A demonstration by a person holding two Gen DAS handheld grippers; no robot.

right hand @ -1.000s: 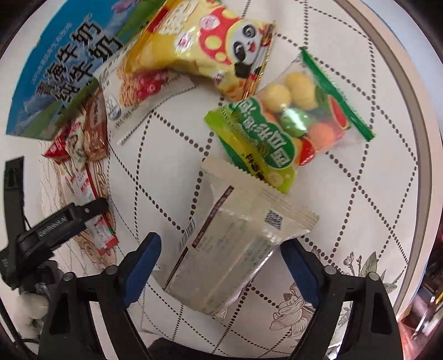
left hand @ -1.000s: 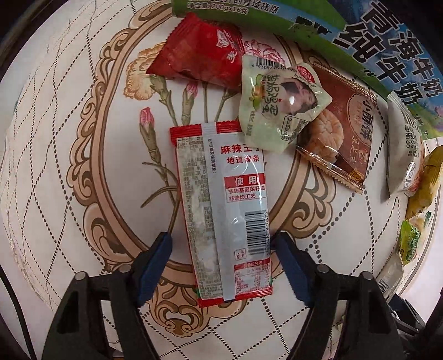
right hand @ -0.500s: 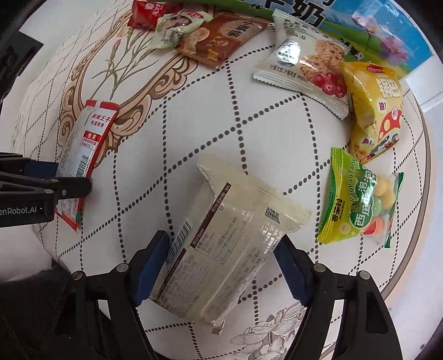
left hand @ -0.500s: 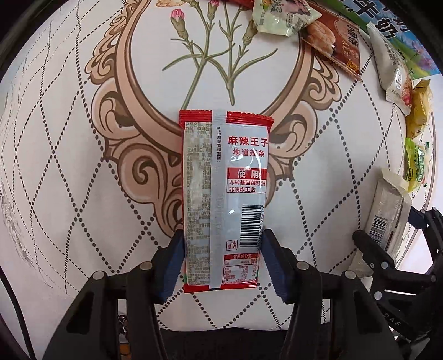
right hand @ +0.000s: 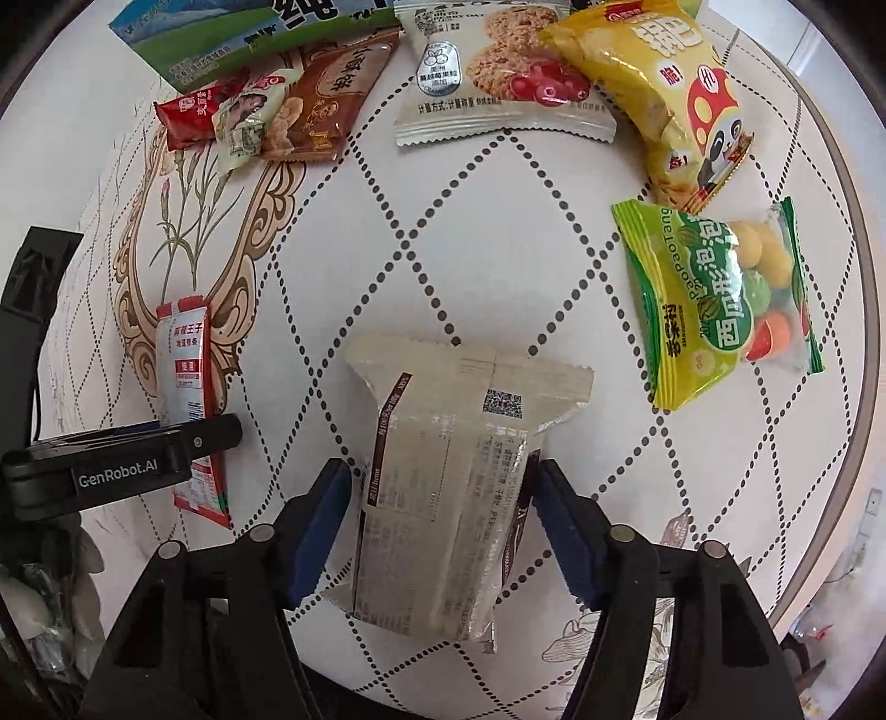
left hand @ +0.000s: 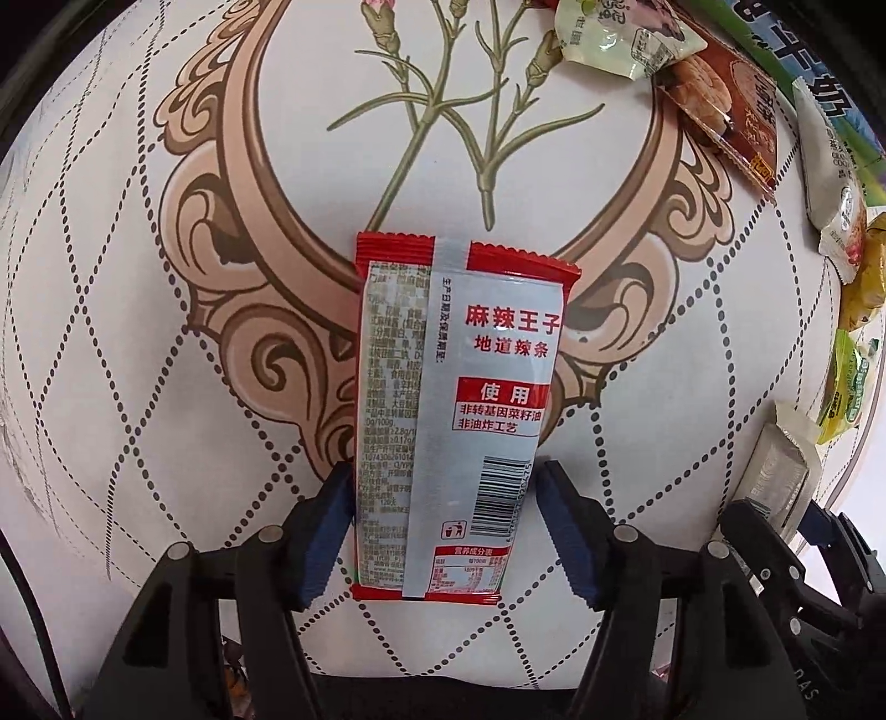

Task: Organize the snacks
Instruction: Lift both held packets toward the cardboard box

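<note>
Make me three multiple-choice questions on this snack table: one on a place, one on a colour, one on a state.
1. Where is the green candy bag?
A. right of the beige packet
B. on the milk box
C. left of the red sachet

2. The panda bag is mostly
A. blue
B. yellow
C. black

3. The left gripper is
A. wide open, empty
B. out of view
C. shut on the sachet

A: it lies at the table's right side.
B: yellow wrapper.
C: jaws press both sachet edges.
</note>
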